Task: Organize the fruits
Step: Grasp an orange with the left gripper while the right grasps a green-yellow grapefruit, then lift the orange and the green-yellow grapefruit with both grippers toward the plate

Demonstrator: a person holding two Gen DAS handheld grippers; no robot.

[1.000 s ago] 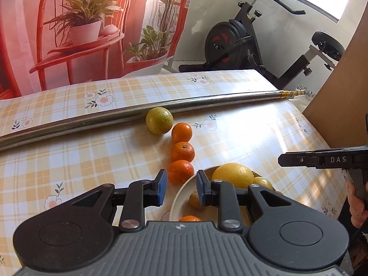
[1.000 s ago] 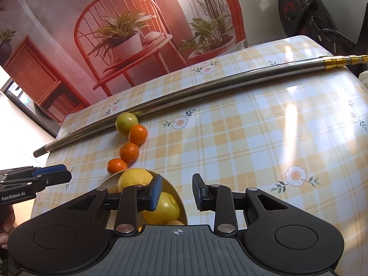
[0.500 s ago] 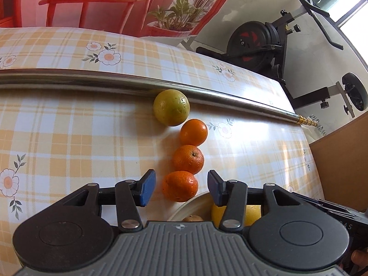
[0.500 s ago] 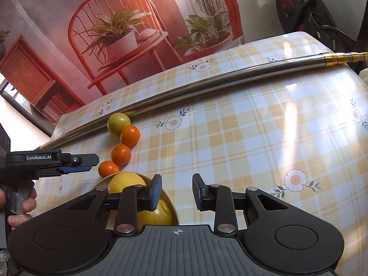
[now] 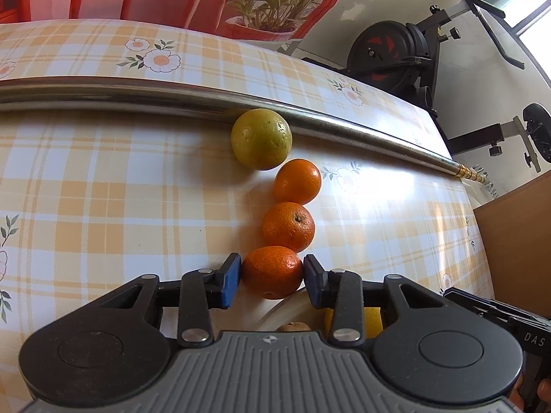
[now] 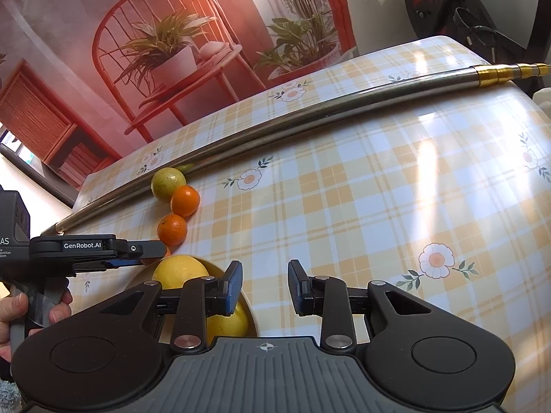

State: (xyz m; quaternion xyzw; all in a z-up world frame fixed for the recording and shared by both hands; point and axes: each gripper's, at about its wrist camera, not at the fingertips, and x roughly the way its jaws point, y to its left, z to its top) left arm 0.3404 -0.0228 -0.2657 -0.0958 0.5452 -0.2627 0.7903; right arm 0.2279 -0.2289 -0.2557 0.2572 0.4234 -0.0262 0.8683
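A row of fruit lies on the checked tablecloth: a yellow-green citrus (image 5: 261,139), then three small oranges (image 5: 298,181) (image 5: 288,226). The nearest orange (image 5: 272,272) sits between the blue pads of my left gripper (image 5: 268,277), whose jaws are closing; both pads touch its sides. It rests against the rim of a pale bowl (image 5: 292,304). In the right wrist view the bowl (image 6: 249,306) holds large yellow fruits (image 6: 179,272). My right gripper (image 6: 265,285) hovers beside the bowl, shut with nothing between its pads. The left gripper (image 6: 151,254) reaches in from the left.
A long metal pole (image 5: 137,94) lies across the table behind the fruit, touching the yellow-green citrus. An exercise bike (image 5: 389,56) stands beyond the far table edge. A brown board (image 5: 516,241) stands at the right. A hand (image 6: 20,313) holds the left gripper's handle.
My left gripper dropped toward the row of oranges, opened wider, then closed in around the nearest orange. The right gripper stayed where it was.
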